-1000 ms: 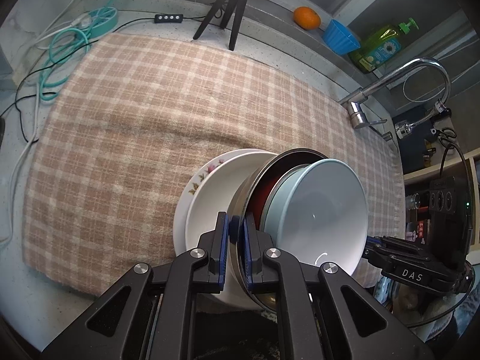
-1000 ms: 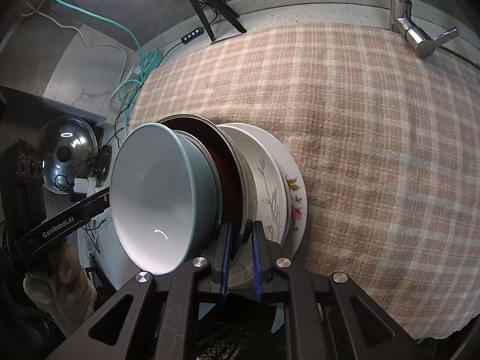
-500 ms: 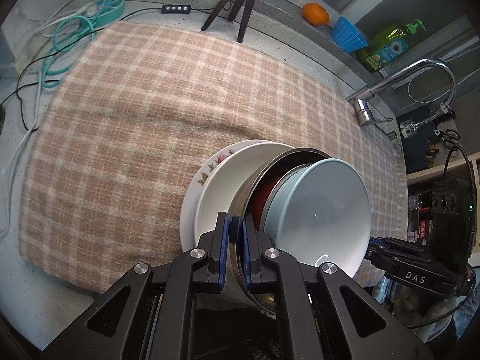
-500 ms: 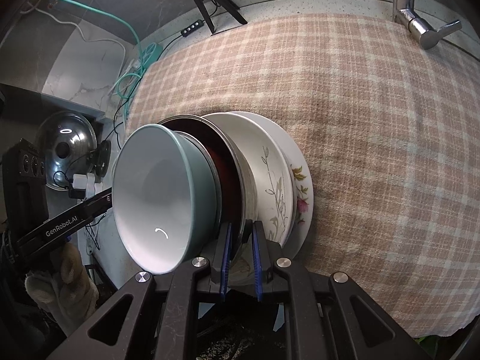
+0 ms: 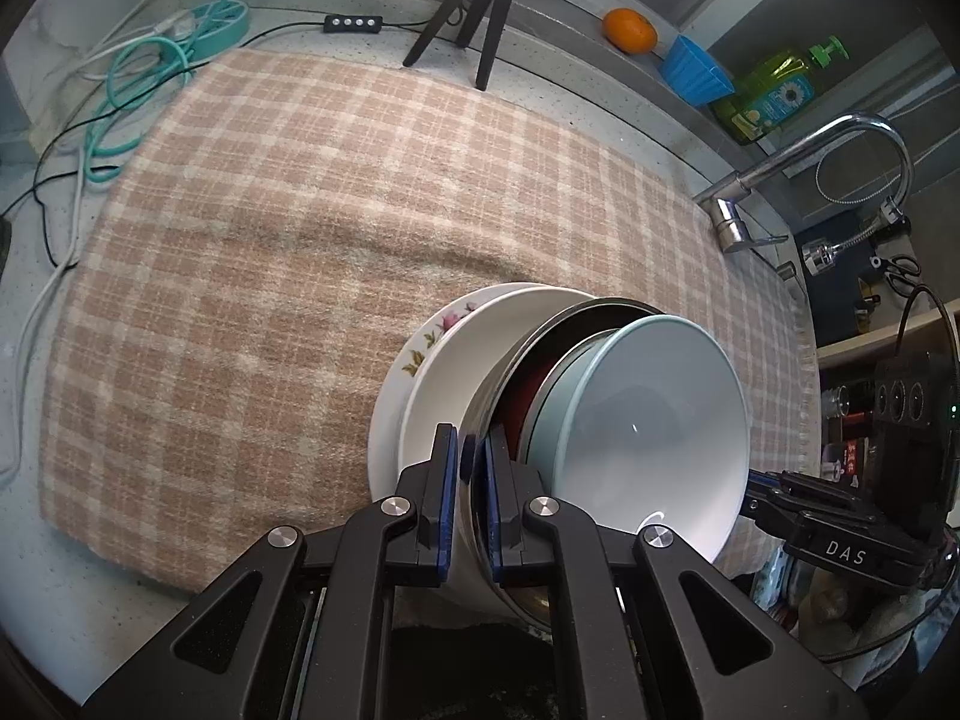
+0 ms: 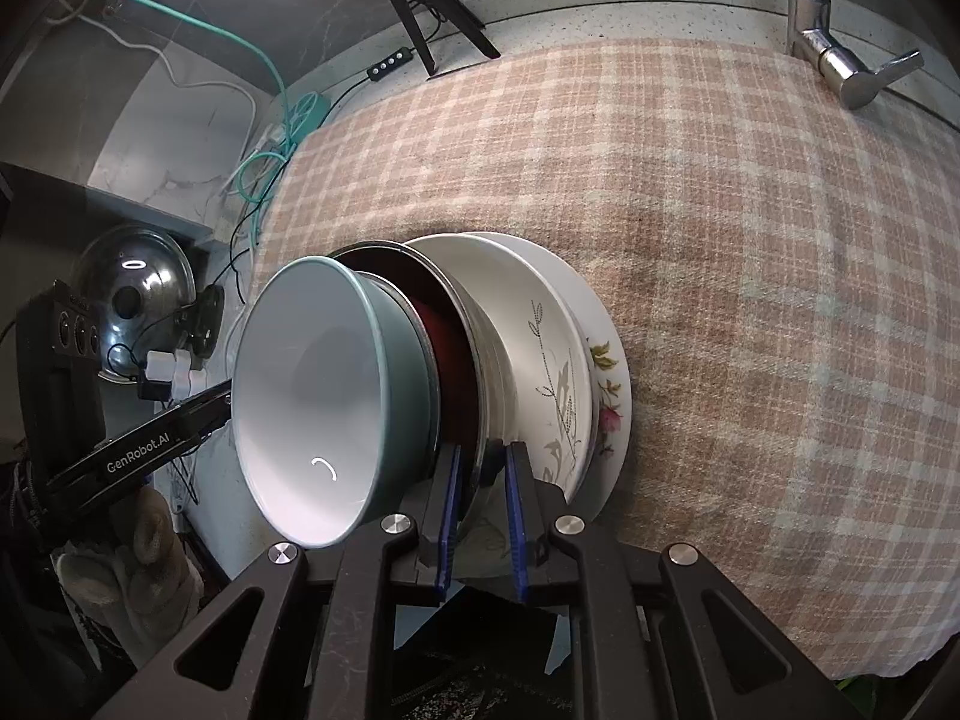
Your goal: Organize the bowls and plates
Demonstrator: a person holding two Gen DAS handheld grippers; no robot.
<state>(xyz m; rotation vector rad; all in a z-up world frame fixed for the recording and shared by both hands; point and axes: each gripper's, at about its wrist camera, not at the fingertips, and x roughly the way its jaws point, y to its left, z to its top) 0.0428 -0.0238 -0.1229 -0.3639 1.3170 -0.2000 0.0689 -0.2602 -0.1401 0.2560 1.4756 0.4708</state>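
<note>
A stack of dishes sits over the checked cloth [image 5: 300, 228]. From the bottom it holds a floral plate [image 5: 420, 348], a white leaf-pattern plate [image 6: 540, 360], a steel bowl [image 5: 498, 372] with a red inside, and a teal bowl [image 5: 648, 420] with a white inside. My left gripper [image 5: 473, 450] is shut on the steel bowl's near rim. My right gripper [image 6: 483, 468] is shut on the steel bowl [image 6: 480, 348] from the opposite side. Each gripper shows in the other's view: the right gripper [image 5: 840, 540], and the left gripper [image 6: 138, 456] in a gloved hand [image 6: 120, 570]. Whether the plates touch the cloth I cannot tell.
A steel tap [image 5: 780, 180] stands at the cloth's far right. A black tripod [image 5: 474, 18], an orange [image 5: 628, 30], a blue cup [image 5: 693, 69] and a soap bottle [image 5: 774, 93] line the back ledge. Teal and white cables [image 5: 150, 66] lie left. A pot lid [image 6: 138, 300] hangs nearby.
The stack, with both grippers still shut on it, has drifted slightly over the cloth. A little more of the two plates shows beside the steel bowl.
</note>
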